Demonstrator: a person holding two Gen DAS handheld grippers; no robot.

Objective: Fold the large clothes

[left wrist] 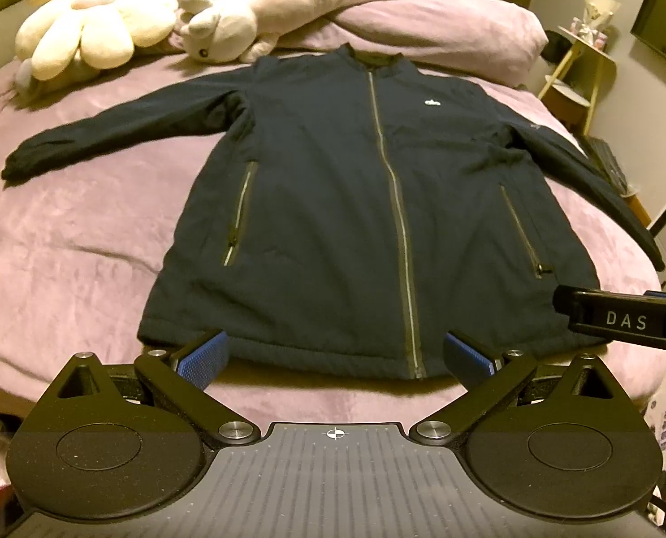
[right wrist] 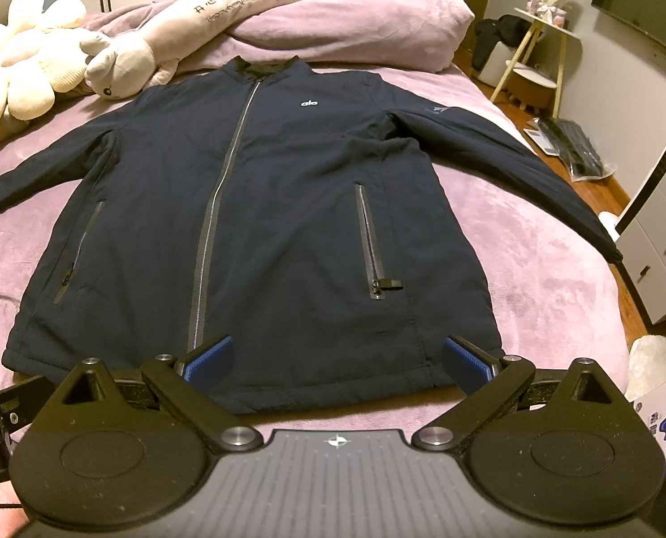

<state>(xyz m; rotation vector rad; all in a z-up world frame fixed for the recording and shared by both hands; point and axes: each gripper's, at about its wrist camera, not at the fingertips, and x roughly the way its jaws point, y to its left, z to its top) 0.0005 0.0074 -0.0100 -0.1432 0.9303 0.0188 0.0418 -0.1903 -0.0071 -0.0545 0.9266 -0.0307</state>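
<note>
Left wrist view: the left tool (left wrist: 335,358) hangs over the near edge of the bed (left wrist: 86,242), both blue pads (left wrist: 203,361) spread wide with nothing between them. The pads sit just above the jacket's bottom hem; contact cannot be confirmed.

Layout, left to right:
1. Plush toys (left wrist: 95,22) lie at the head of the bed, clear of the garment.
2. The left-hand sleeve (left wrist: 118,127) extends outward, flat on the purple cover.
3. The jacket (left wrist: 333,206) lies face up, front zipper (left wrist: 395,206) closed, collar pointing away from the tools, hem nearest them. The body is spread smooth.
4. The right-hand sleeve (left wrist: 588,170) runs out and reaches the bed's side edge.
5. The right tool (left wrist: 624,318) enters this view at the right, beside the hem corner.

Right wrist view: the right tool (right wrist: 337,358) is likewise fully spread and empty, hovering at the hem near the jacket's right-hand corner. The pocket zipper (right wrist: 371,246) lies directly ahead of it.

Task status: the garment is laid out and flattened, and no fold is visible. Judged remaining: both sleeves to be brought across the body, the sides folded in, and the length folded up. Every folding step is outstanding.
</note>
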